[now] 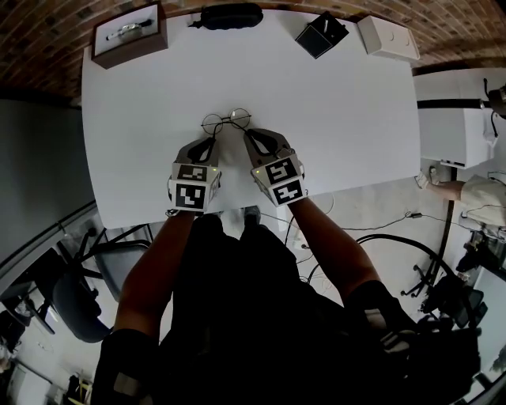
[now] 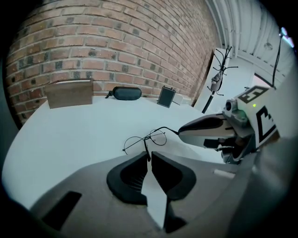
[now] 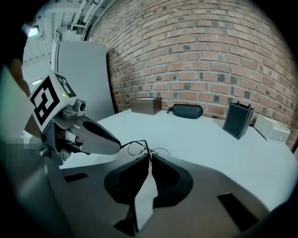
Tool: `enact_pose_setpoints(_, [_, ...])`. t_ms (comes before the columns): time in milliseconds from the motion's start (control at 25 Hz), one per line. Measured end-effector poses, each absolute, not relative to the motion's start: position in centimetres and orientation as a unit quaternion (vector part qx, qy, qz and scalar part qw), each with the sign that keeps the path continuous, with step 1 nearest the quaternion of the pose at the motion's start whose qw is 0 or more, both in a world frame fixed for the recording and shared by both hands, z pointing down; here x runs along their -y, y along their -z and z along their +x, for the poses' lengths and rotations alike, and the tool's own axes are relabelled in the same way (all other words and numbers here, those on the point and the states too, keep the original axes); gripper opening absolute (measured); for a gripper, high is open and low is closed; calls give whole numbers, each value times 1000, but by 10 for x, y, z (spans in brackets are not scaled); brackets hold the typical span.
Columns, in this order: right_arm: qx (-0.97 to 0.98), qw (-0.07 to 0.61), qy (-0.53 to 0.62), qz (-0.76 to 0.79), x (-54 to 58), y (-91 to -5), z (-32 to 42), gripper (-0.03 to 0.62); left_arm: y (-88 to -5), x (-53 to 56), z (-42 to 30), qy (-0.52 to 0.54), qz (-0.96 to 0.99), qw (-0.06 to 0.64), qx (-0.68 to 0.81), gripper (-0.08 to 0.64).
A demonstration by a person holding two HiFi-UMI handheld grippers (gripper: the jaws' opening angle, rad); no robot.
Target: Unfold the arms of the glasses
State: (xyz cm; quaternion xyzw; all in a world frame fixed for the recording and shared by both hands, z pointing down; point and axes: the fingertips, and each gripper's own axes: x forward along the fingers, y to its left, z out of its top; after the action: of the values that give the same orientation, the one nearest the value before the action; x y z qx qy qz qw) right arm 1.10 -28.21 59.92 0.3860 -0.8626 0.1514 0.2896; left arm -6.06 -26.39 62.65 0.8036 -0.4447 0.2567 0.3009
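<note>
Our left gripper (image 1: 212,141) and right gripper (image 1: 247,134) each pinch an arm of the glasses (image 1: 227,121) near the table's (image 1: 340,119) middle. Pulling unevenly could bend a hinge or let the thin wire slip free.

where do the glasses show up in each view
Head view: glasses just above centre.
Left gripper view: glasses mid-frame, at the jaw tips.
Right gripper view: glasses mid-frame, at the jaw tips.
Shared landmark: black glasses case at the table's far edge.

Glasses (image 1: 227,121) on table (image 1: 340,150) — case (image 1: 231,16) behind them.
</note>
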Motion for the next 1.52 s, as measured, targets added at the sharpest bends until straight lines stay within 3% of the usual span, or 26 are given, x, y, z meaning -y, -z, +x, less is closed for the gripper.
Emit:
enact_pose_setpoints(240, [881, 292, -128, 350, 268, -596, 8, 26, -619, 256, -48, -274, 822, 267, 421, 40])
enact_pose_setpoints(920, [884, 340, -136, 291, 235, -640, -1, 26, -643, 232, -29, -284, 835, 276, 381, 42])
enact_pose_setpoints(1200, [880, 356, -122, 290, 232, -647, -4, 26, -644, 226, -31, -272, 845, 283, 364, 134])
enact_pose_setpoints(1400, [874, 360, -143, 292, 229, -648, -5, 30, -634, 237, -46, -235, 836, 297, 397, 144])
enact_pose_setpoints(1520, [873, 353, -156, 298, 228, -641, -5, 84, -623, 246, -48, -205, 838, 306, 403, 144])
